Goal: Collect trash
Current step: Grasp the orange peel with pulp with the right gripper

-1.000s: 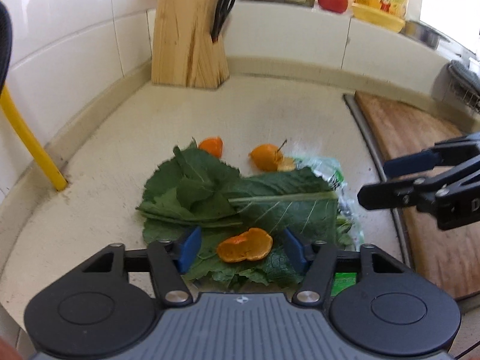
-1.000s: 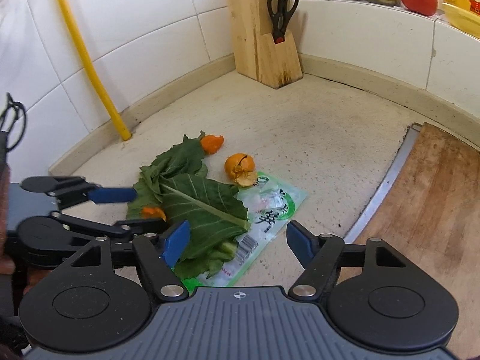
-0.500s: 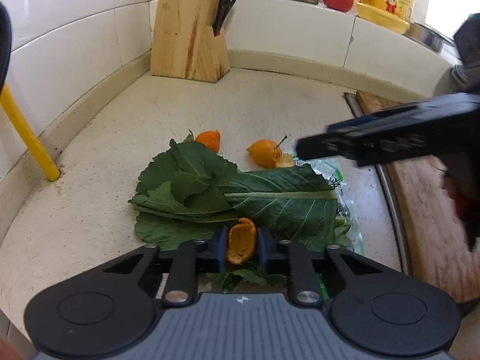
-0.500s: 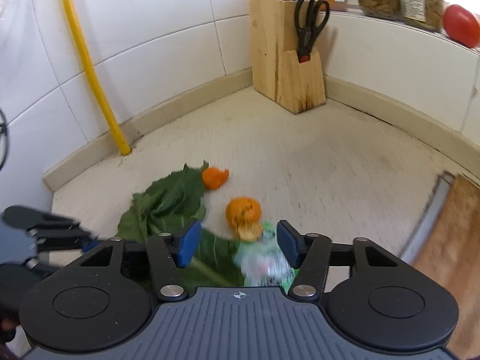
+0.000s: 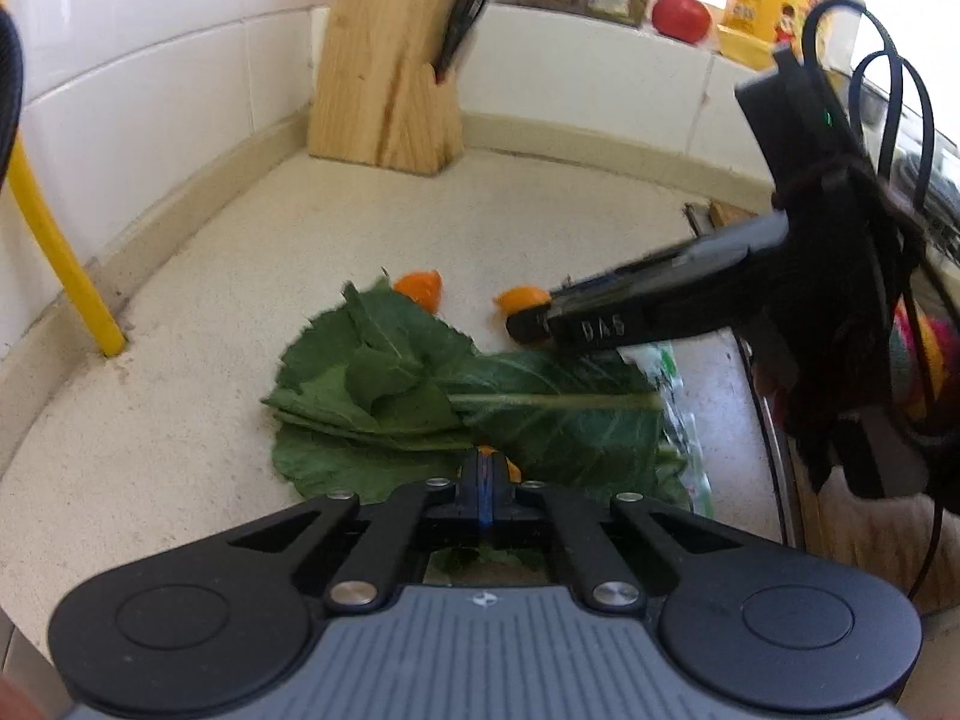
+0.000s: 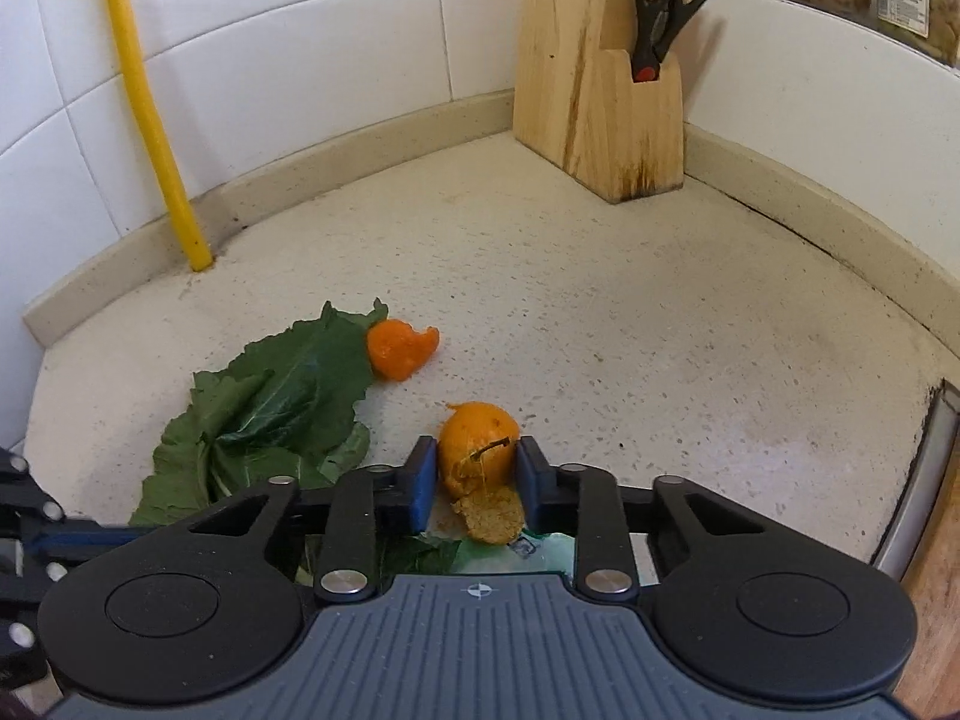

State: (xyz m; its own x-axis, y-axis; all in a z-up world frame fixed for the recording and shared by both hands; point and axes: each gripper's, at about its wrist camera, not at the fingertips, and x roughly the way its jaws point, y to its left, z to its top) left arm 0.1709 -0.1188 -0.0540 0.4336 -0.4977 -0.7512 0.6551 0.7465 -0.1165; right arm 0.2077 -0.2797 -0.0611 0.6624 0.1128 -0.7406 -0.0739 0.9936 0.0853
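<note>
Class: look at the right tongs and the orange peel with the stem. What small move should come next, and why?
Probably close the right tongs a little more. Their pads already flank the stemmed orange peel on the counter, but it looks bracketed, not yet lifted. The left tongs are shut on another peel piece.

Countertop [image 6: 600,312]: speckled stone look, matt, slightly rough. Wall tiles [image 6: 288,18]: glossy white ceramic. Knife block [image 6: 594,84]: pale grained wood. Leaves [image 5: 480,396]: veined, dull green. Orange peel [image 6: 399,348]: dimpled, faintly shiny.

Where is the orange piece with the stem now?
In the right wrist view the stemmed orange piece sits on the counter between the right gripper fingers, right of the green leaves.
</note>
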